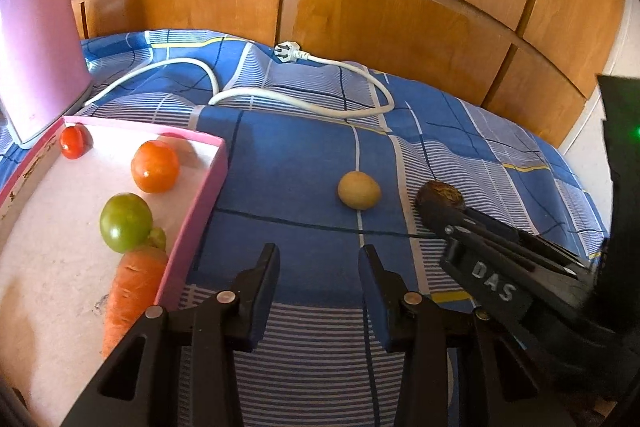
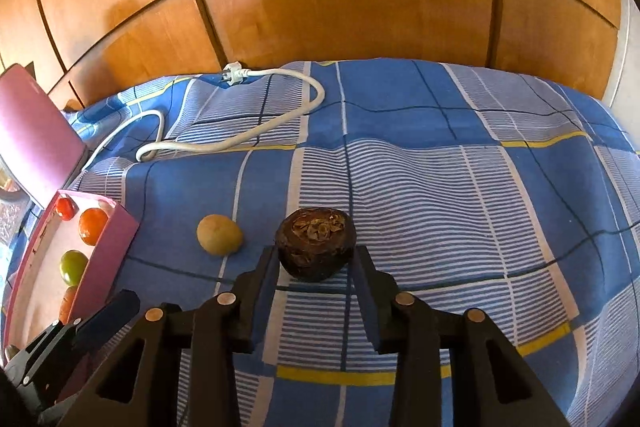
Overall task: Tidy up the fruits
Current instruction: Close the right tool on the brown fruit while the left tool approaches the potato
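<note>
A pink box [image 1: 208, 187] at the left holds a small red tomato [image 1: 72, 143], an orange tomato [image 1: 155, 166], a green tomato [image 1: 125, 222] and a carrot [image 1: 132, 291]. A small yellow-tan fruit [image 1: 359, 190] lies on the blue checked bedspread. A dark brown round fruit [image 2: 316, 245] sits between the fingertips of my right gripper [image 2: 316, 259], whose jaws stand around it and appear to touch its sides. My left gripper [image 1: 319, 259] is open and empty, above the bedspread beside the box. The right gripper also shows in the left wrist view [image 1: 440, 215].
A white power cord with plug [image 1: 304, 99] lies across the far bedspread. A pink lid [image 1: 36, 59] stands upright behind the box. Wooden wardrobe doors [image 1: 380, 7] rise behind the bed. The box also shows in the right wrist view [image 2: 108, 247].
</note>
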Demonstrator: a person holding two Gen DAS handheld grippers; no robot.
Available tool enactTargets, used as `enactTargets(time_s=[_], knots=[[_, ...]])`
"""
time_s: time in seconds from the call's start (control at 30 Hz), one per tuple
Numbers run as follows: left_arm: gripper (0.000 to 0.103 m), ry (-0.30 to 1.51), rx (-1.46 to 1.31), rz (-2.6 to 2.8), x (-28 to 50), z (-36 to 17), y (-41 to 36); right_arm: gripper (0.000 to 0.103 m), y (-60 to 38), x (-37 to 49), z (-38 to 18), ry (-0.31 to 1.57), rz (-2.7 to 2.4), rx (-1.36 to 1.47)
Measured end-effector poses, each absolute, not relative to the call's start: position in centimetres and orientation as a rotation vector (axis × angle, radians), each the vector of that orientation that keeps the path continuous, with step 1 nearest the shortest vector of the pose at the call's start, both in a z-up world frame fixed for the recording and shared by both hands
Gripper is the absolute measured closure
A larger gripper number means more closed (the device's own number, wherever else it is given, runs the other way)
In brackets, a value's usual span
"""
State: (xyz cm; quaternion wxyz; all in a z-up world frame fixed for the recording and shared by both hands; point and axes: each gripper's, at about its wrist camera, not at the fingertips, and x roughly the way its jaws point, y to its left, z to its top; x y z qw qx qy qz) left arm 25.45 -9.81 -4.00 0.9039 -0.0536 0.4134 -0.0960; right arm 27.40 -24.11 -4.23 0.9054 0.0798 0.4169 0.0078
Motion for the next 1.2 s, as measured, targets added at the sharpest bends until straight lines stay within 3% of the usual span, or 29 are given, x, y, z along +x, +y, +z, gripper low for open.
enactTargets(time_s=[0.97,1.03,1.1,1.2], knots=[[0.061,0.864,-0.081,-0.247,30.7,-4.3,-12.7,0.065,-27.0,25.0,-4.7,0.842,-0.009,0.3],[0.063,0.883,-0.096,-0.246,31.1,-4.7,-12.7,0.065,-27.1,25.0,-4.7,0.841,-0.006,0.305],[0.074,0.882,-0.125,-0.244,31.3,-4.8,-12.3,0.065,-27.2,25.0,-4.8,0.84,-0.005,0.309],[0.074,0.88,-0.141,-0.248,31.1,-4.7,-11.9,0.065,-27.3,25.2,-4.8,0.836,-0.004,0.321]])
